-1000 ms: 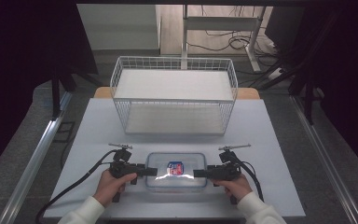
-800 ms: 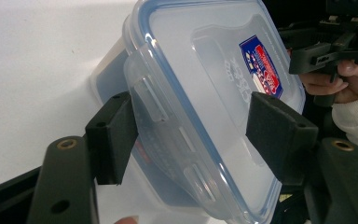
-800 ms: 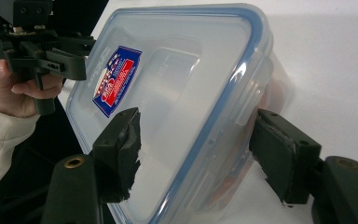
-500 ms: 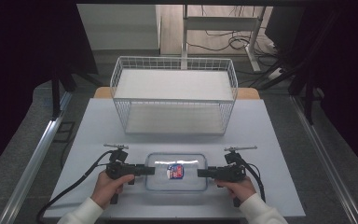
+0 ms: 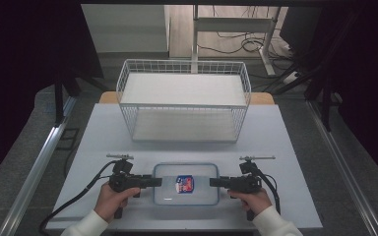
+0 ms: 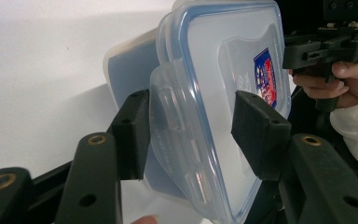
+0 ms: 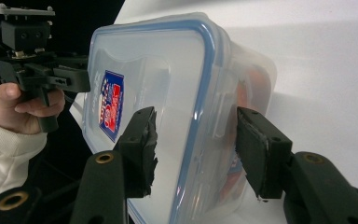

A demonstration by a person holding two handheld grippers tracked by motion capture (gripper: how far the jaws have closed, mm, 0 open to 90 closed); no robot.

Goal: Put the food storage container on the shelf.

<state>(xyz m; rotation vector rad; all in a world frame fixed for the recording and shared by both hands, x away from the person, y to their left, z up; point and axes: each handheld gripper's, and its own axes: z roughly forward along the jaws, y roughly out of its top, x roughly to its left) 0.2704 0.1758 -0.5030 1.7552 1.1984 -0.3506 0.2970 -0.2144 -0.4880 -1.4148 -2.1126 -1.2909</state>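
Left tool (image 5: pixel 156 181) at lower left of high view: jaws just closing, now clamped over left end of container (image 5: pixel 186 184), one pad (image 6: pixel 131 135) below by side latch, other pad on lid (image 6: pixel 223 93). Container at lower centre of bench (image 5: pixel 285 147), flat, lid up, long axis left-right, label (image 5: pixel 184 183) at middle. Right tool (image 5: pixel 213 182): jaws astride right end, also closing; contact cannot tell. Probably grip at both ends for level lift. Wire basket (image 5: pixel 184 101) at upper centre.

A clear container (image 5: pixel 186 184) with blue-rimmed lid, red-and-blue label (image 5: pixel 184 183); white wire basket (image 5: pixel 184 100), white table (image 5: pixel 103 132).
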